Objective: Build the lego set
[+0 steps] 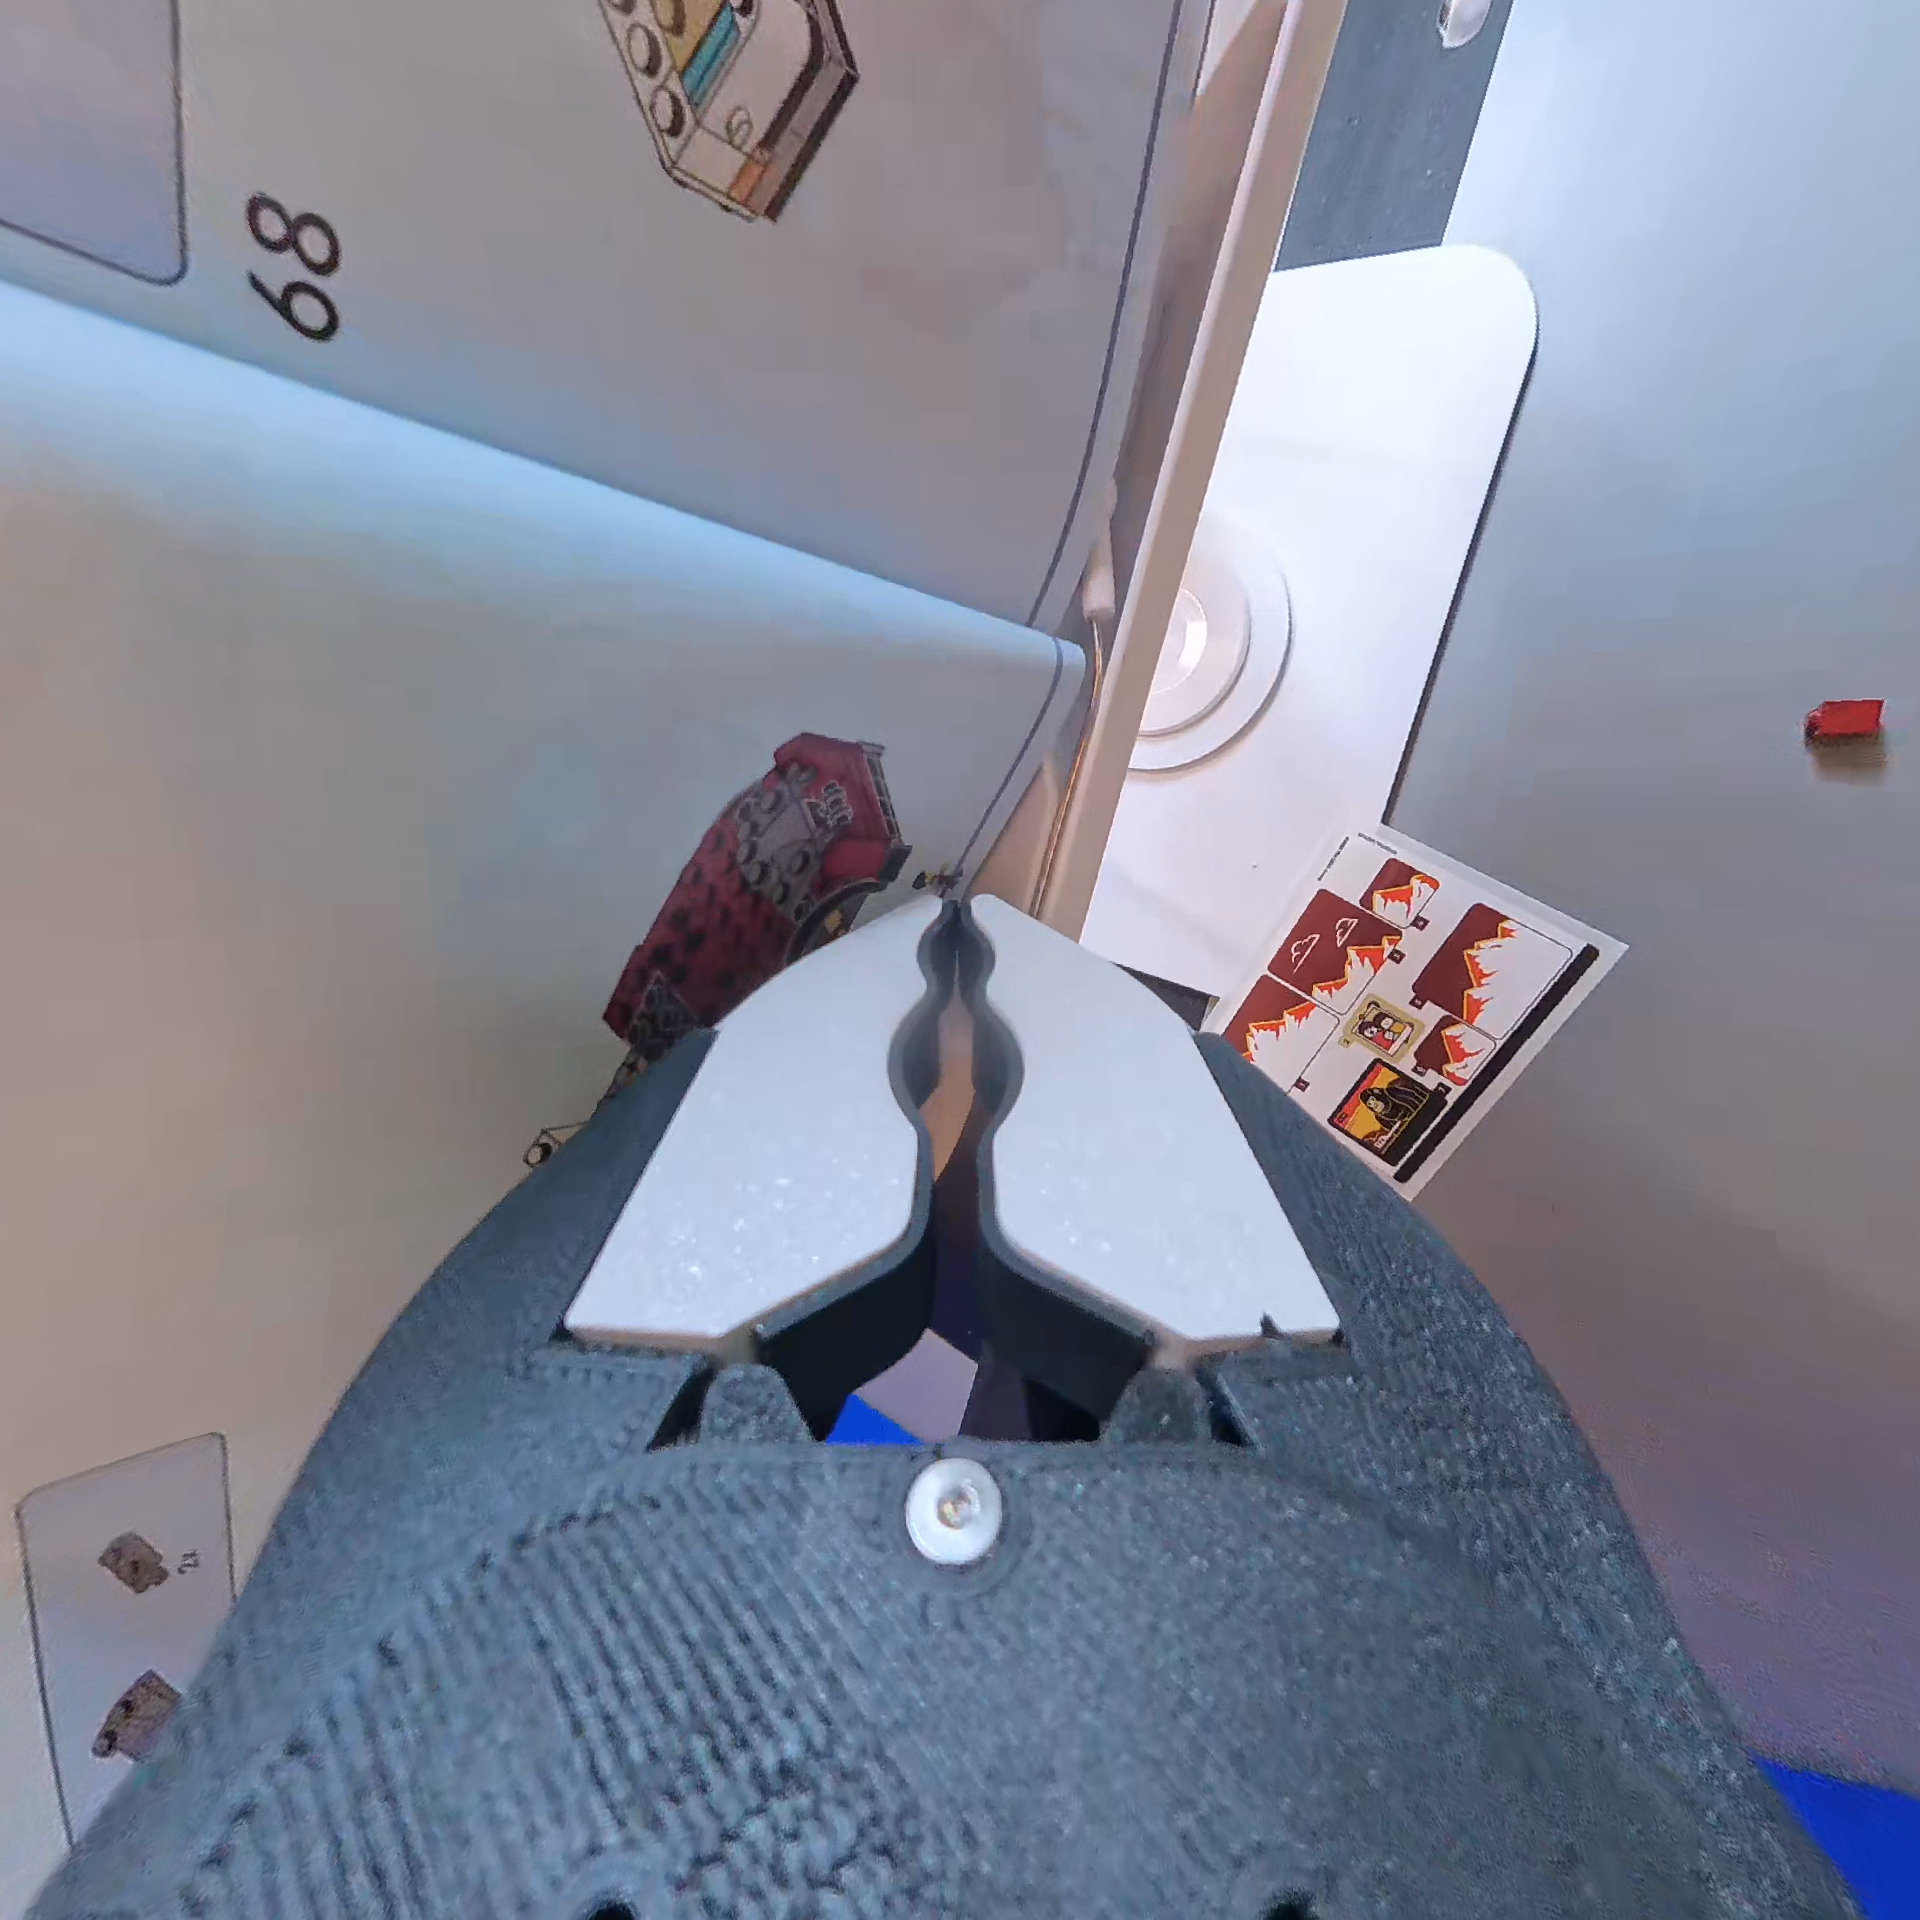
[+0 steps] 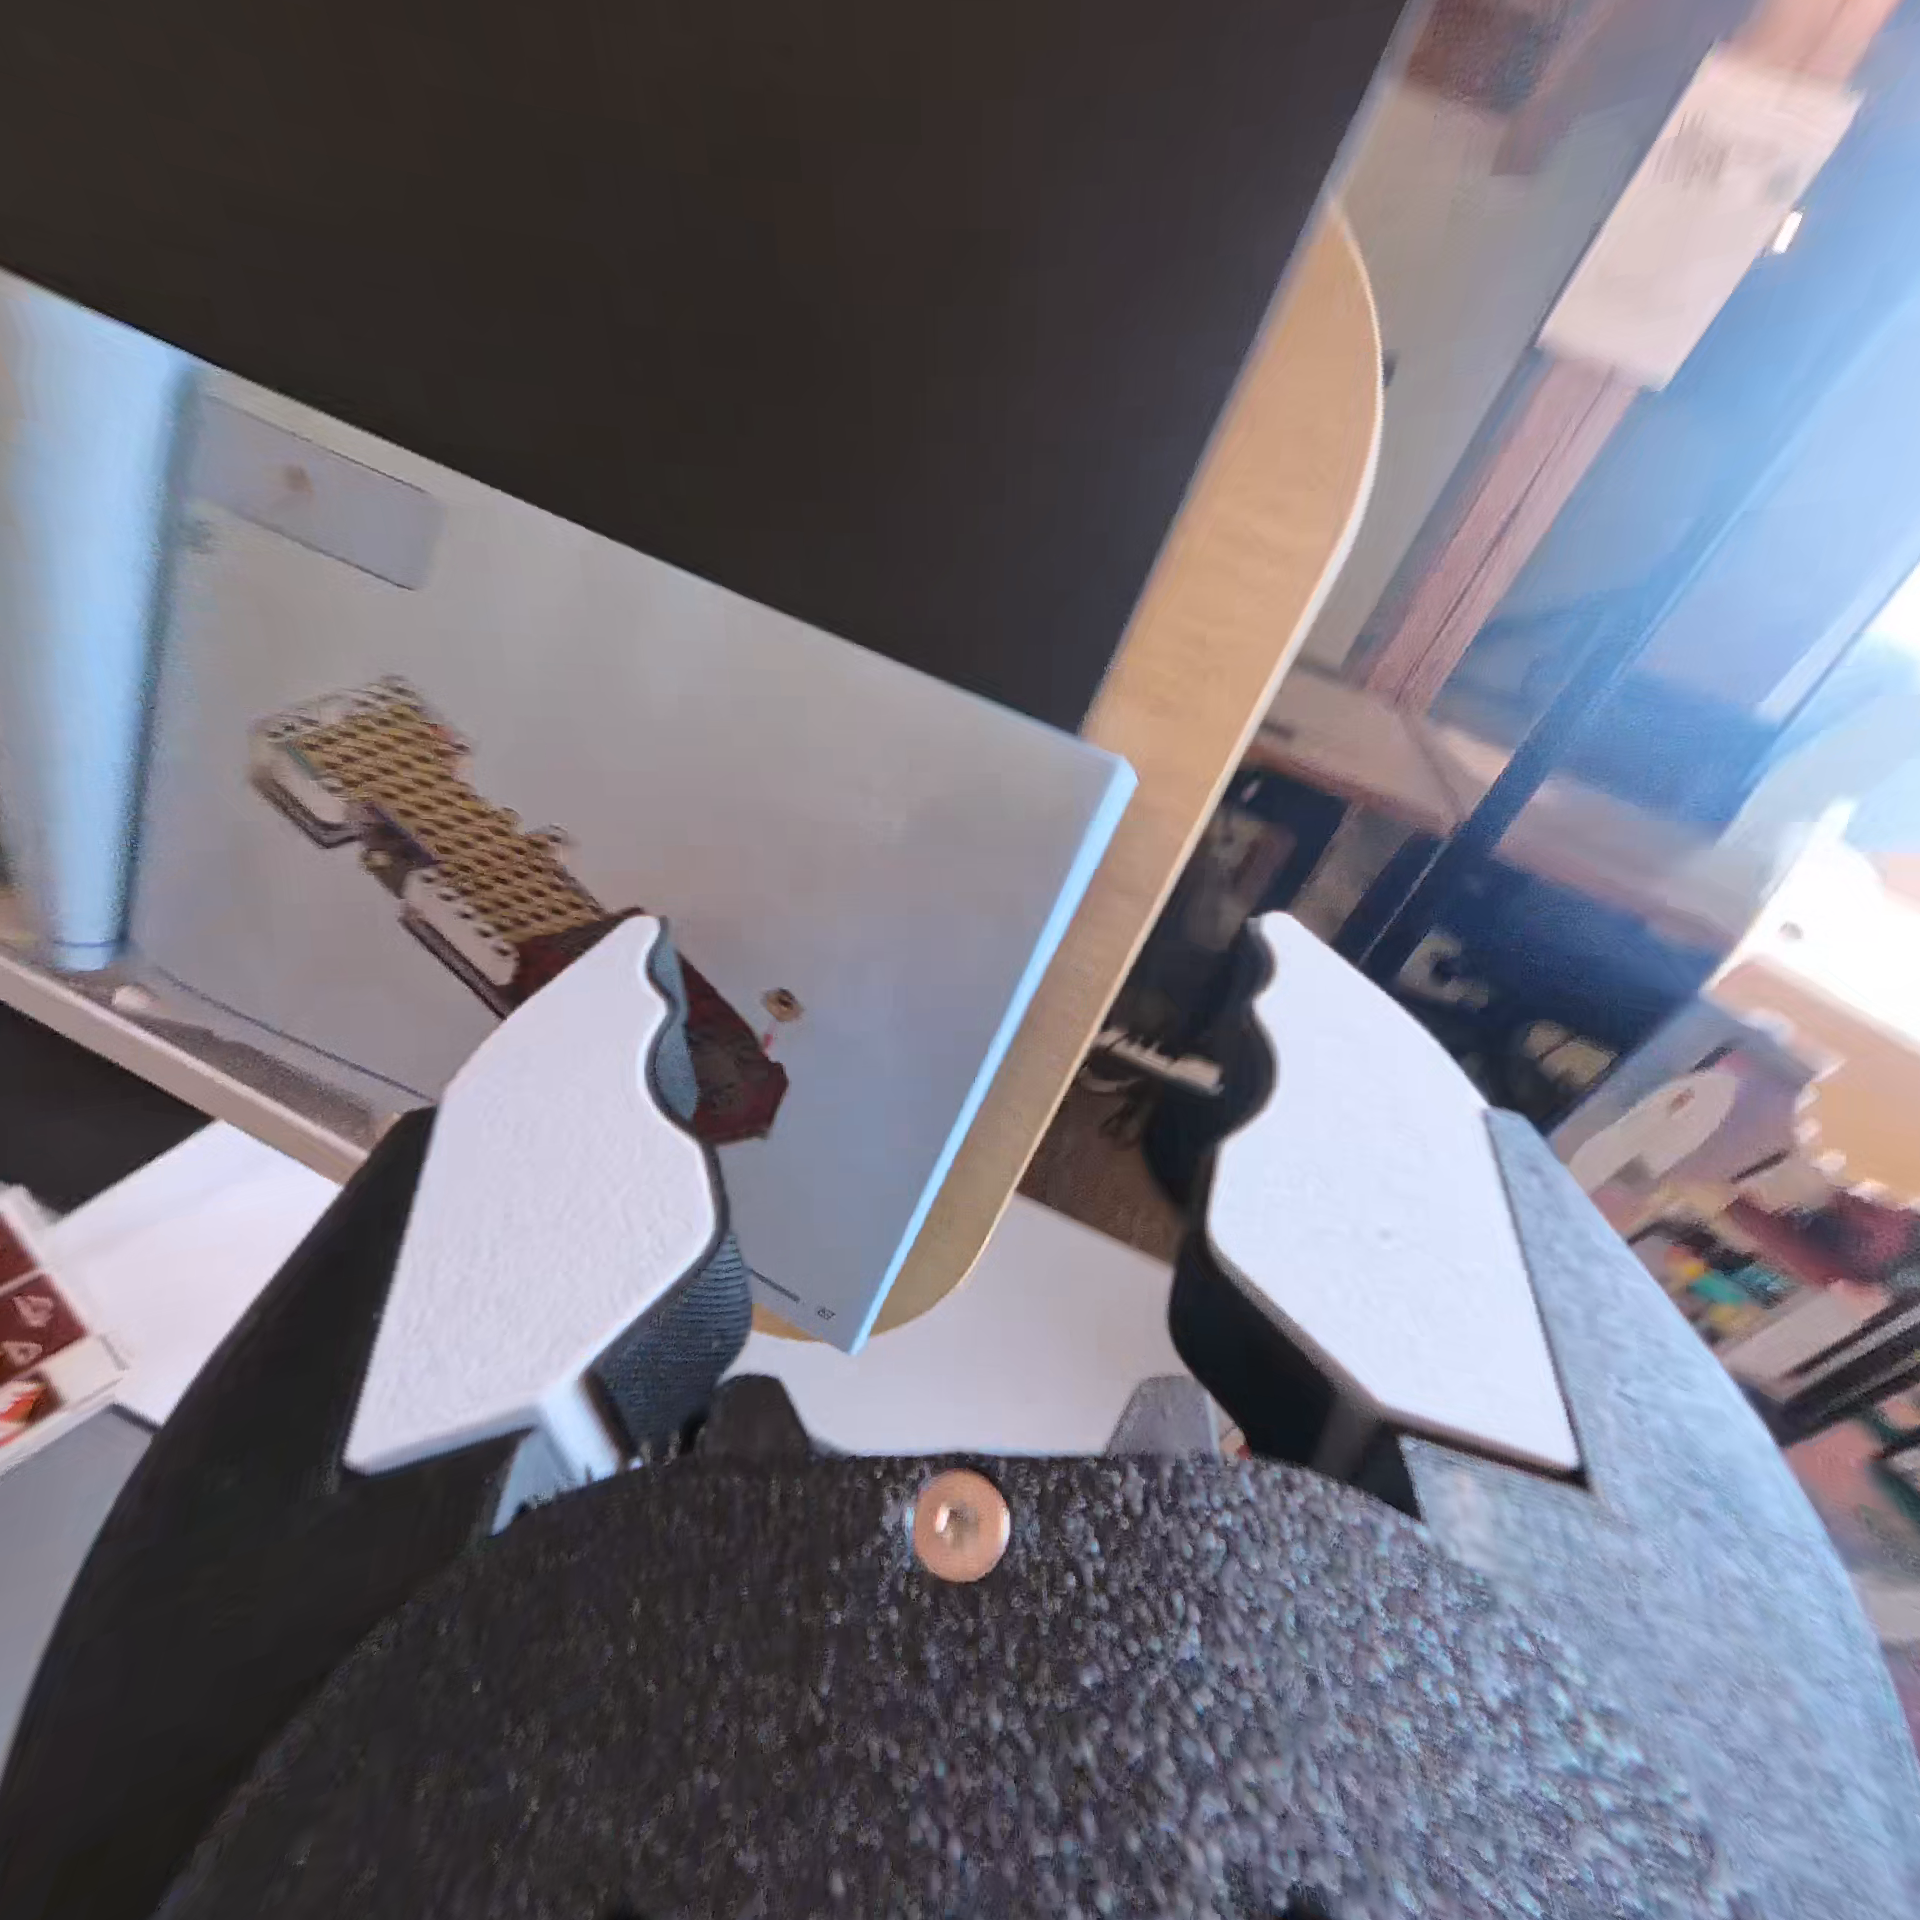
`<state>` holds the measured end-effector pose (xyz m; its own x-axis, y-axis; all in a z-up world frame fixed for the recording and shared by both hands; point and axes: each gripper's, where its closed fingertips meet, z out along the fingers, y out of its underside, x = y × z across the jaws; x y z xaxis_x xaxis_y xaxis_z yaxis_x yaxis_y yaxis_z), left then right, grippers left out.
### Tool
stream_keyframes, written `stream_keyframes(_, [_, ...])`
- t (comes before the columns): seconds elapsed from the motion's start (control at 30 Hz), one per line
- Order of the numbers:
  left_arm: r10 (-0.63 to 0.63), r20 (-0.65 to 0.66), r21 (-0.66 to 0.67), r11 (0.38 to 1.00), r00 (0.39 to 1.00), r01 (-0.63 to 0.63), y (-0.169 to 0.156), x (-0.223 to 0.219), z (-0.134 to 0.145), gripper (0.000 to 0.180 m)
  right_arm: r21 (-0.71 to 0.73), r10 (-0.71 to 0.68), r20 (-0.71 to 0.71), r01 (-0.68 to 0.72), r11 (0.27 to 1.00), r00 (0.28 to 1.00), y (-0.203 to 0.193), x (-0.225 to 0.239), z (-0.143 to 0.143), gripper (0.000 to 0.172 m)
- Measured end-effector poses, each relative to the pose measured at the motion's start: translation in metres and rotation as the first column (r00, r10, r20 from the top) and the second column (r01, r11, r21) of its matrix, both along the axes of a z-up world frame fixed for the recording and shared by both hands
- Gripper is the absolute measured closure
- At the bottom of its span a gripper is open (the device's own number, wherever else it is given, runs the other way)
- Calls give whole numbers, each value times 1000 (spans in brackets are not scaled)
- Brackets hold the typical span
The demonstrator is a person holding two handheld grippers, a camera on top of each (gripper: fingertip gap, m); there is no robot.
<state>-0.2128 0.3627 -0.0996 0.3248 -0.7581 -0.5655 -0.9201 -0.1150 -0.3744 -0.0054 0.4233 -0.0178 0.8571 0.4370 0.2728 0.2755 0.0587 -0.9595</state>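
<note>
While the left claw is pressed together, its tips look pinched right on the thin edge of a curled page of the building-instruction booklet, just past a printed dark red model. Off to its right there's a sticker sheet and a small red brick on the pale worktop. The right claw is spread wide with nothing in it, and the booklet corner shows between its fingers, leaning on a wooden stand.

Printed number on instruction booklet page; tiny print on sticker sheet.
</note>
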Motion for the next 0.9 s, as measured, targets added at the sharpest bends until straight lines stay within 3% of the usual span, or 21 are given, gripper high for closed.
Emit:
stream_keyframes(0.07, [-3, 0, -5, 1000, 1000, 3, 0, 1, 0, 180, -145, 37, -66, -47, 988, 997, 15, 0, -19, 60])
stream_keyframes(0.17, [0, 3, -1, 1000, 1000, 0, 0, 1, 0, 180, -240, 252, -223, -304, 922, 942, 12, -18, -27, 95])
stream_keyframes(0.3, [-25, 33, 5, 1000, 999, 25, -2, 11, 3, 180, -269, 369, -297, -448, 852, 880, 7, -10, -27, 120])
stream_keyframes(0.47, [-31, 13, 6, 999, 999, 31, 0, 16, 1, 180, -238, 423, -325, -506, 829, 846, 6, -8, -27, 126])
stream_keyframes(0.53, [-31, 18, 3, 1000, 999, 31, -1, 17, 1, 180, -244, 381, -318, -463, 852, 868, 7, -4, -26, 126])
stream_keyframes(0.6, [-28, 24, -1, 1000, 999, 28, 0, 17, 0, 180, -214, 237, -246, -291, 932, 940, 8, 13, -18, 120])
stream_keyframes(0.67, [-30, 34, -4, 1000, 999, 31, 0, 17, 0, 180, -11, 116, -112, -118, 993, 987, -9, 26, 13, 120])
stream_keyframes(0.73, [-34, 45, -7, 999, 998, 35, 0, 17, 0, 180, 168, 199, 65, -208, 964, 978, -48, -11, 39, 135])
stream_keyframes(0.77, [-35, 51, -11, 999, 998, 36, 0, 17, 0, 180, 161, 289, 163, -314, 936, 943, -66, -43, 37, 144])
stream_keyframes(0.83, [-34, 67, -19, 999, 997, 35, 0, 17, 0, 180, 35, 441, 294, -471, 881, 848, -86, -102, 16, 147])
stream_keyframes(0.9, [-34, 88, -26, 999, 996, 36, 0, 17, 0, 180, -83, 497, 359, -504, 860, 790, -78, -141, -9, 150])
